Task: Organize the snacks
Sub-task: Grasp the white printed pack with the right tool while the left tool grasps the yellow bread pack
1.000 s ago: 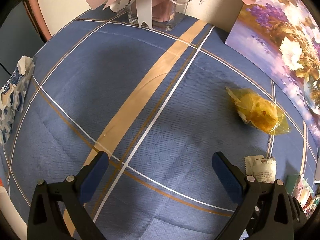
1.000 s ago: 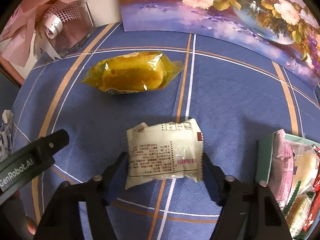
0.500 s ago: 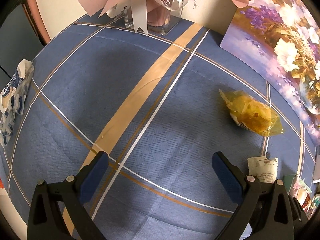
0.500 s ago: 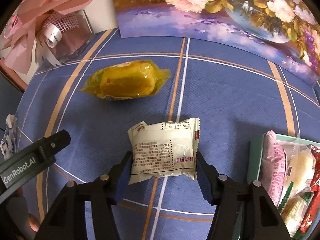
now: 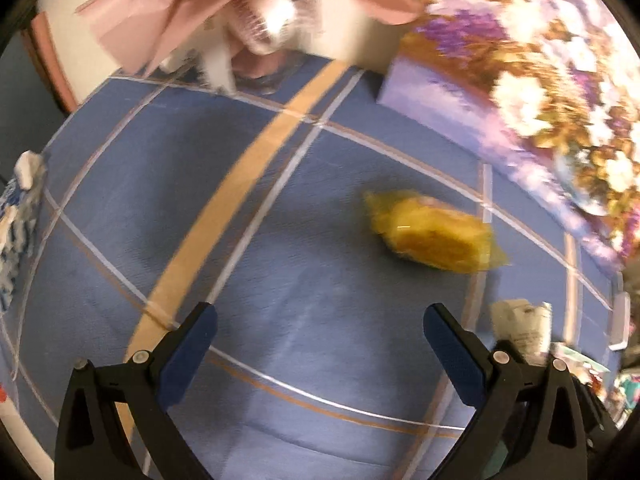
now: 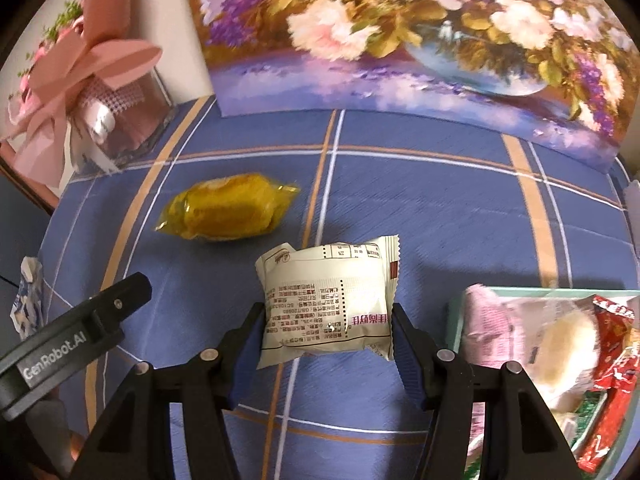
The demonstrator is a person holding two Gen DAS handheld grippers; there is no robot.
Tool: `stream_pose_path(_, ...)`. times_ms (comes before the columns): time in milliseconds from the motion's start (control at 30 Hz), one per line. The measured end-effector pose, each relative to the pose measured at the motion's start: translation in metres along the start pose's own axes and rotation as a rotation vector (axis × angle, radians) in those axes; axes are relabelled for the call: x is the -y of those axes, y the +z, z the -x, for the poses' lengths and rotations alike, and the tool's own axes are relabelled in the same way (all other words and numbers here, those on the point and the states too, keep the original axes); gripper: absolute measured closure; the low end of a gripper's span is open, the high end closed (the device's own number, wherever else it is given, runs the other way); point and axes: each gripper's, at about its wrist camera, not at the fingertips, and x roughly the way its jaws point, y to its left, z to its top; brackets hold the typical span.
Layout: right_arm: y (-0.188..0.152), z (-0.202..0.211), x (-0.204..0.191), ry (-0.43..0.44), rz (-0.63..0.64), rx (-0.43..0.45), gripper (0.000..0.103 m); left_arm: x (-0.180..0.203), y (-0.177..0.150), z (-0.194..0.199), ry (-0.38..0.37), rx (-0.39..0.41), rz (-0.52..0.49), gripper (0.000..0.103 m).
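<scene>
The surface (image 6: 420,208) is covered by a blue cloth crossed with tan and white stripes. A floral painting (image 6: 400,40) is propped behind it. The white snack packet (image 6: 326,300), printed with small unreadable text, is clamped by the right gripper (image 6: 325,334), beside the snack tray (image 6: 456,312). "GenRobot.AI" is printed on the left gripper (image 5: 320,332), whose jaws are held apart.

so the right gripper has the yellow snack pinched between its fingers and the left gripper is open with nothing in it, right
Not quite. The right wrist view shows the right gripper shut on the white snack packet, not the yellow one. The yellow snack lies loose on the blue tablecloth farther back. The rest holds: the left gripper is open with nothing in it.
</scene>
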Motion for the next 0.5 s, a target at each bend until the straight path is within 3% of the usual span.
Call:
stream_pose_path(200, 0.011, 0.017, 0.019, 0.002, -0.041, 0.059, 0.041, 0.022, 0.015, 0.004, -0.139, -0.032, -0.03, 0.001)
stream_pose_path(500, 0.027, 0.033, 0.044, 0.007, -0.102, 0.134, 0.041, 0.057, 0.044, 0.0, -0.161, -0.049, -0.122, 0.007)
